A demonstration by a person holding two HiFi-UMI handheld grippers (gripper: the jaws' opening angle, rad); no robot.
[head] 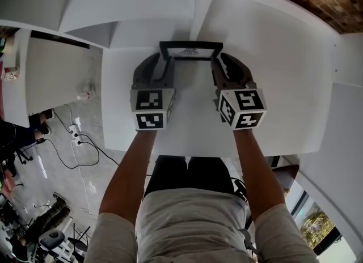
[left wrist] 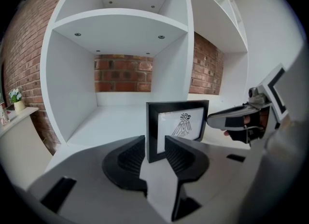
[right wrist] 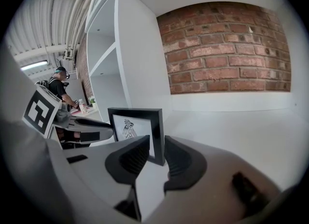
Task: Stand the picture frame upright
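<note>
The black picture frame (head: 190, 43) with a bird drawing stands upright on the white shelf surface (head: 272, 75), facing me. In the left gripper view the frame (left wrist: 177, 126) has its left edge between the jaws of my left gripper (left wrist: 155, 143), and a gap shows beside it, so the pads are off it. In the right gripper view the frame (right wrist: 135, 126) has its right edge filling the space between the jaws of my right gripper (right wrist: 157, 143), which press on it. Each gripper shows in the other's view, the right gripper (left wrist: 231, 120) and the left gripper (right wrist: 89, 124).
White shelf cubbies with an upright divider (left wrist: 189, 49) stand behind the frame, backed by a brick wall (right wrist: 227, 49). The shelf's left edge drops to a floor with cables (head: 74, 143). A small potted plant (left wrist: 17, 95) sits far left. A person (right wrist: 59, 85) stands in the background.
</note>
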